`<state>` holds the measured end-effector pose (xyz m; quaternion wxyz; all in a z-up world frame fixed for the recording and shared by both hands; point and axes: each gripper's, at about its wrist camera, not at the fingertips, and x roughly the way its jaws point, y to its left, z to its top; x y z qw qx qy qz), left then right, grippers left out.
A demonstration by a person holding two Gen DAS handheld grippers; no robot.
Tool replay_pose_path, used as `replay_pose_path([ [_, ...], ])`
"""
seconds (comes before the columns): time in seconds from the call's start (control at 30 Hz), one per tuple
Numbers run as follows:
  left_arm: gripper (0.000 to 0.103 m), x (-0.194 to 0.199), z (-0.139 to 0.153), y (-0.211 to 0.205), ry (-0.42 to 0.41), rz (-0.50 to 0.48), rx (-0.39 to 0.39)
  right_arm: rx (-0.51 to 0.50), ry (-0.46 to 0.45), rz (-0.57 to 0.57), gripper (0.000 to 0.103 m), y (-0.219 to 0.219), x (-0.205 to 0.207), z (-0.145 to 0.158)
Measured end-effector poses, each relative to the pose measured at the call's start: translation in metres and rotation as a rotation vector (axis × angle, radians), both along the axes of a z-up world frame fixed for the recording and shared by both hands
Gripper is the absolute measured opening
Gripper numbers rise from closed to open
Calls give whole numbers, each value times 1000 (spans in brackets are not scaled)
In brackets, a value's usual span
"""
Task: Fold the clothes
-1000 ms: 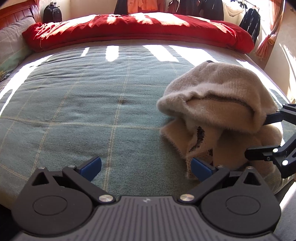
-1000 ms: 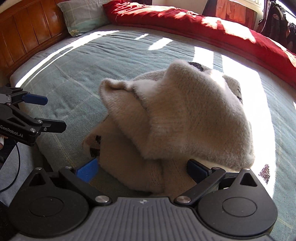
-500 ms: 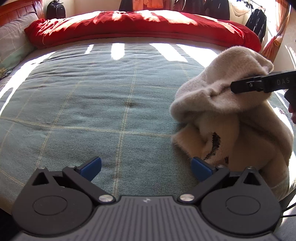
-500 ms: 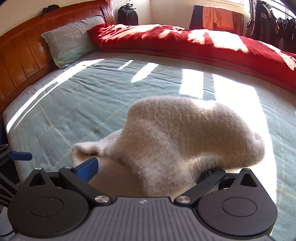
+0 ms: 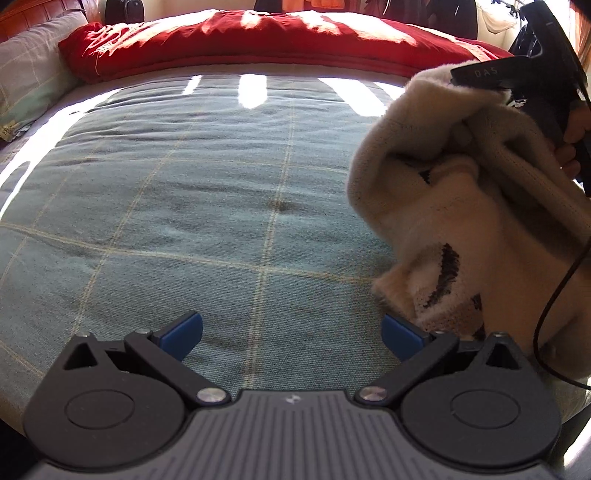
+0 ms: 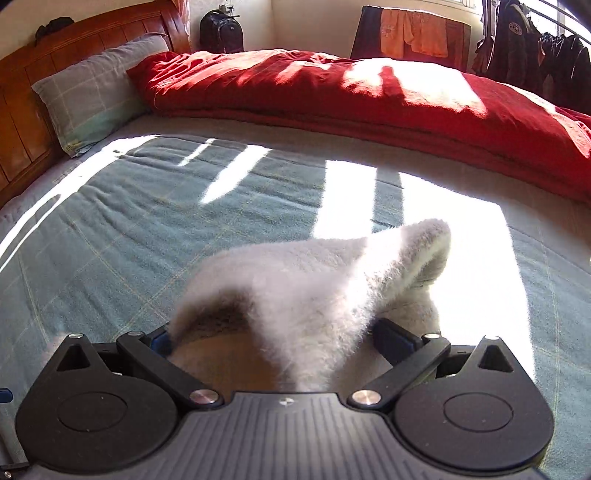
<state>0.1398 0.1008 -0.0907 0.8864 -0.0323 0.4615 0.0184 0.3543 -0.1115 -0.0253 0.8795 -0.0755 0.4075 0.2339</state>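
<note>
The right gripper [image 6: 271, 338] holds the bunched fuzzy cream sweater [image 5: 469, 206] up, to the right of the wide-spread, empty left gripper [image 5: 291, 332].

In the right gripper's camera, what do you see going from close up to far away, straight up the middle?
Right gripper → fluffy cream sweater → green checked blanket → red duvet → orange clothes hanging by the wall.
</note>
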Motion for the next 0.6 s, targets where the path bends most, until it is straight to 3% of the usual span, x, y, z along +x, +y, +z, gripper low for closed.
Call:
replay_pose_path([
  [0.17,102,-8,5,3,-11,12,2,-85,-8,17,103,19,14,4],
  [0.27,102,-15,10,5,-24,17,0,-121,-47,45,103,21,-7,18],
  [0.4,102,-24,16,6,-41,25,-2,-73,-96,52,103,6,-42,45],
  [0.5,102,-31,20,6,-54,25,-7,-34,-69,79,103,-15,-66,59],
  [0.6,102,-36,25,1,-69,8,-20,-95,-13,86,103,-30,-88,61],
])
